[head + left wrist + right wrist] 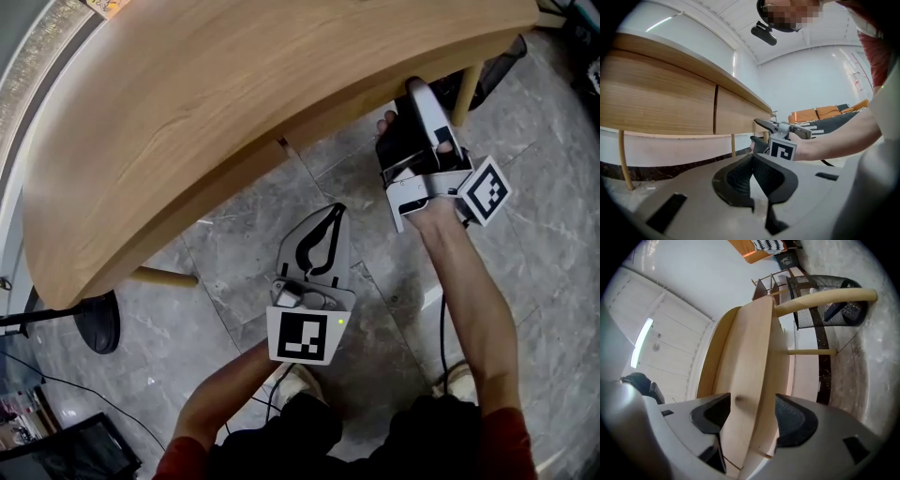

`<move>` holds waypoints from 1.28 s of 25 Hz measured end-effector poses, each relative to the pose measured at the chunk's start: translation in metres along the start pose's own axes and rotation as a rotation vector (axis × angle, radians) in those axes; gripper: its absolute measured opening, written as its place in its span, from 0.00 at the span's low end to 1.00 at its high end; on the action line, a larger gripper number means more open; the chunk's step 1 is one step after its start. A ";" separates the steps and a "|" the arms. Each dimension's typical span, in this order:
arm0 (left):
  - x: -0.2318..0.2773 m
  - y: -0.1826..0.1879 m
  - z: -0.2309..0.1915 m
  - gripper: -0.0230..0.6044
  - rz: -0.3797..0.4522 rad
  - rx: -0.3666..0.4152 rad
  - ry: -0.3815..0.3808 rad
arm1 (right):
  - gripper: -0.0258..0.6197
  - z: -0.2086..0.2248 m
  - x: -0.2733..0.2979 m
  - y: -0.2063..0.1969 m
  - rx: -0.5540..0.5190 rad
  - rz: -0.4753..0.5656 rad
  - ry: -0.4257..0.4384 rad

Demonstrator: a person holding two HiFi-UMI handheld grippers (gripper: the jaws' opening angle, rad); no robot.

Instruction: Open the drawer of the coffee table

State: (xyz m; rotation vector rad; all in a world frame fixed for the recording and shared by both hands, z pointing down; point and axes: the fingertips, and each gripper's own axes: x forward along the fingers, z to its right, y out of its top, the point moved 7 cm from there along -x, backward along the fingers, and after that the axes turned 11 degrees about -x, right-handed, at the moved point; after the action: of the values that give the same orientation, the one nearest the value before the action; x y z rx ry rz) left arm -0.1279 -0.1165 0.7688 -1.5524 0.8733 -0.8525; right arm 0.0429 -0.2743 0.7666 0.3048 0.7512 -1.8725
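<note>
The curved wooden coffee table (187,122) fills the top of the head view. Its side shows two drawer fronts split by a seam, the left drawer front (661,105) and the right drawer front (738,115). My right gripper (411,96) reaches up under the table's edge at the right drawer front (356,111), tilted upward. In the right gripper view my right gripper (752,416) stands open with that drawer front's lower edge (750,362) between its jaws. My left gripper (335,212) hangs over the floor in front of the table, shut on nothing, its pads (740,180) meeting at the tips.
Slim wooden legs (164,277) (466,89) hold the table over a grey marble floor. A black mesh bin (825,310) stands behind the far leg (825,297). A black round stand base (98,321) and cables lie at the left. An orange sofa (815,114) sits far off.
</note>
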 end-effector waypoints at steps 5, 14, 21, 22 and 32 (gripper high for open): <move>0.001 -0.002 0.000 0.05 -0.004 0.008 -0.010 | 0.44 -0.004 0.012 0.002 0.038 0.033 0.036; 0.002 -0.003 0.003 0.05 -0.005 0.015 -0.013 | 0.41 -0.002 0.008 0.003 0.061 0.034 0.021; 0.000 -0.004 0.005 0.05 -0.004 0.024 -0.009 | 0.40 -0.004 0.006 0.002 0.068 0.018 0.009; 0.000 -0.005 0.006 0.05 -0.005 0.029 -0.012 | 0.39 -0.005 0.004 0.002 0.067 0.015 0.009; -0.013 -0.014 0.039 0.05 -0.002 0.057 -0.062 | 0.38 -0.024 -0.039 0.016 0.079 -0.013 0.034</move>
State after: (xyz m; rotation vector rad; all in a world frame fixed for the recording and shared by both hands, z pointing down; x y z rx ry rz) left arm -0.0986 -0.0860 0.7765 -1.5223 0.7967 -0.8202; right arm 0.0700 -0.2346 0.7626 0.3841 0.7046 -1.9163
